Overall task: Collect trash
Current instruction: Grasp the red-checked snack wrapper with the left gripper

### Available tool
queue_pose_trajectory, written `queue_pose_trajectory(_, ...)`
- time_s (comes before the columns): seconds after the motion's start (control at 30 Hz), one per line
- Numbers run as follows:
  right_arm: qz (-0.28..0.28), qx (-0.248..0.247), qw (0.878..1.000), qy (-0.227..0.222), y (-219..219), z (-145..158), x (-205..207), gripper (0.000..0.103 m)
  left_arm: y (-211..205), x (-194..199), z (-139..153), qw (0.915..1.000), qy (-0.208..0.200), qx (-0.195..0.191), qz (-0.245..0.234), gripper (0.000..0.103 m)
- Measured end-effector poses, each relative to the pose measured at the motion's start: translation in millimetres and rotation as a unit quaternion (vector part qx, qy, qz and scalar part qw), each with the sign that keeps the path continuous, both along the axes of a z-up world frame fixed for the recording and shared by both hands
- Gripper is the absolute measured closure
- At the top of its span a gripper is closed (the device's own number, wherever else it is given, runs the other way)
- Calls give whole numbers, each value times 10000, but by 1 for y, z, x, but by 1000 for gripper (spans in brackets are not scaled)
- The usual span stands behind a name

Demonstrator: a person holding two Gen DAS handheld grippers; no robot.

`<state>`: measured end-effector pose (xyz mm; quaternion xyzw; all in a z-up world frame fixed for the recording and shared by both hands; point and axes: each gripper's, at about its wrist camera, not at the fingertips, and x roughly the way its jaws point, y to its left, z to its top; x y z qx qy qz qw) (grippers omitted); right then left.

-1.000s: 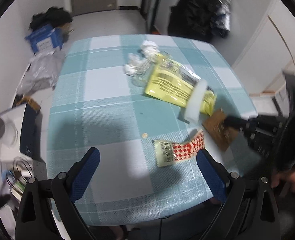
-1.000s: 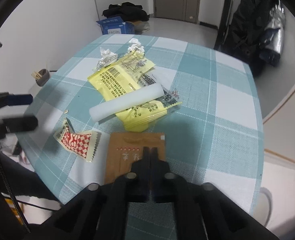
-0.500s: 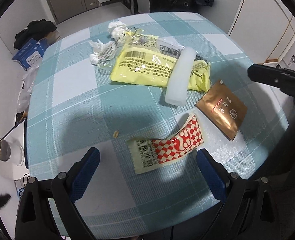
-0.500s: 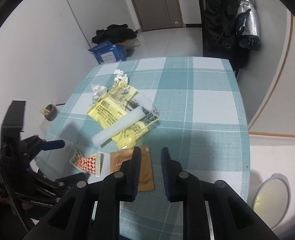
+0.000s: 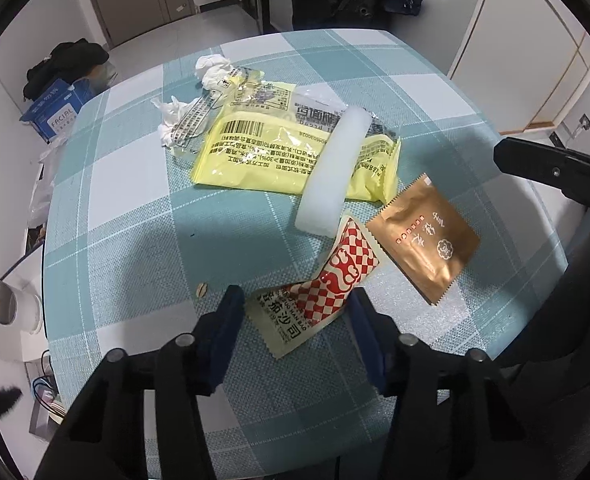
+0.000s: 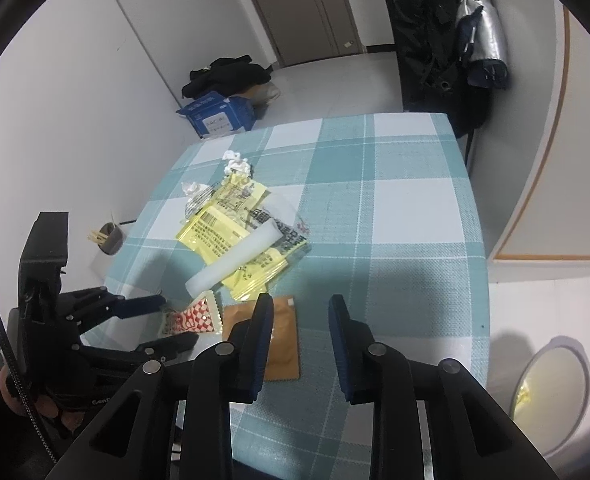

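Observation:
A red-and-white checked wrapper (image 5: 327, 292) lies curled on the teal plaid table (image 5: 115, 240). My left gripper (image 5: 295, 308) points down over it. Its jaws are closing, one on each side of the wrapper, and the pads stand just off its edges. The brown foil packet (image 6: 283, 340) lies flat below my right gripper (image 6: 301, 312), whose jaws are opening with nothing between them. Further back lie a yellow bag (image 5: 255, 160), a white foam roll (image 5: 335, 172), clear film (image 5: 191, 124) and crumpled tissue (image 5: 213, 70).
A small crumb (image 5: 202, 290) sits left of the wrapper. A cup of toothpicks (image 5: 3, 304) stands on a side shelf at the left. On the floor are a blue tissue box (image 6: 219, 116), dark clothes (image 6: 227, 76) and a round white-rimmed container (image 6: 551, 380) at the right.
My left gripper came closer over the checked wrapper and its jaws narrowed around it. My right gripper let go of the brown packet, opened and drew back upward.

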<state>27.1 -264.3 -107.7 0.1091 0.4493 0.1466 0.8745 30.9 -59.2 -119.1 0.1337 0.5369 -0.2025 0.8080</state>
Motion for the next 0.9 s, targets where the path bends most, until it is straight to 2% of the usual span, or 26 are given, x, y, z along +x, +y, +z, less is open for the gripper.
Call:
queue_pose_trajectory(0.4, 9, -27, 9999, 104, 5, -5, 2, 74, 6, 2, 1, 9999, 98, -53, 21, 65)
queue_pose_trajectory(0.53, -35, -89, 9998, 152, 7, -8, 4, 74, 14, 3, 4, 9997, 118, -180, 69, 85)
queue_pose_trajectory(0.73, -90, -127, 9997, 182, 15, -9, 6, 74, 26, 6, 6, 9984, 224, -490, 149, 95)
queue_pose_trajectory(0.9, -79, -215, 9996, 184, 23, -9, 8, 74, 39, 11, 11, 9965, 270, -721, 323, 97)
